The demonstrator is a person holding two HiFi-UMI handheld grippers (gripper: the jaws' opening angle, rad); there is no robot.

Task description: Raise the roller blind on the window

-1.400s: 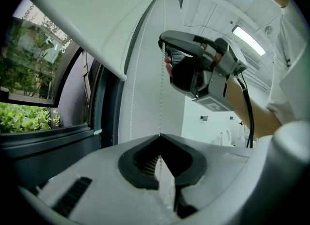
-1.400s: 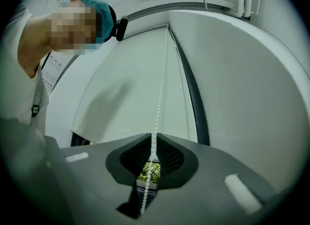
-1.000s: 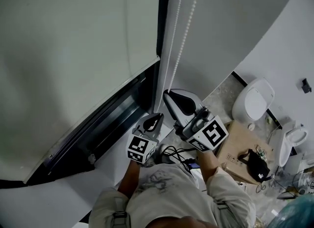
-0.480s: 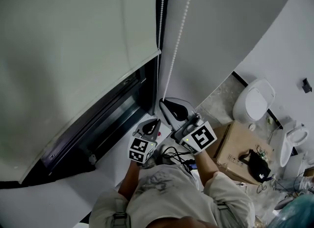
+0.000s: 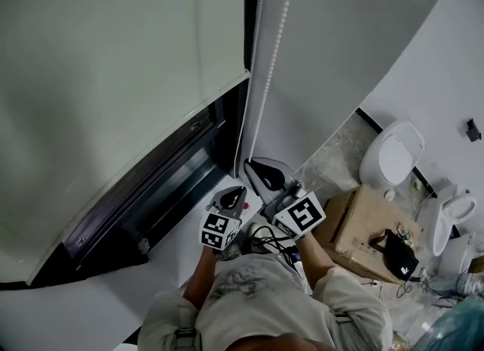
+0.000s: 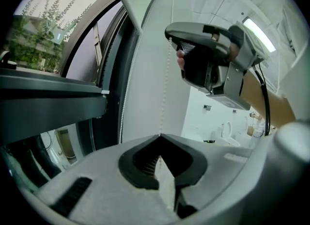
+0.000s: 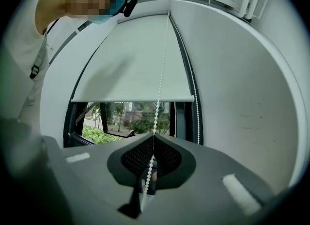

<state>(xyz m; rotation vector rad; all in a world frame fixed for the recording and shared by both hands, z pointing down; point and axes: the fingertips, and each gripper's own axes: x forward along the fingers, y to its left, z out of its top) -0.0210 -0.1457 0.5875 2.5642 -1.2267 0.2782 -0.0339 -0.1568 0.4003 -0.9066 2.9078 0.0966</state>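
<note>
Right gripper view shows right tongs (image 7: pixel 153 137) clamped on the bead chain (image 7: pixel 158 104), left tongs (image 6: pixel 160 136) pinching it just below, so a downward pull would lift the roller blind (image 7: pixel 131 64) hanging partway above them.

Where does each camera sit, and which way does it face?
Head view: head-mounted, looking steeply down; forearms, shirt, left tongs, right tongs show.
Left gripper view: on left tongs, facing window frame; right tongs above.
Right gripper view: on right tongs, facing up at roller blind; shirt at left.
All share the bead chain.
</note>
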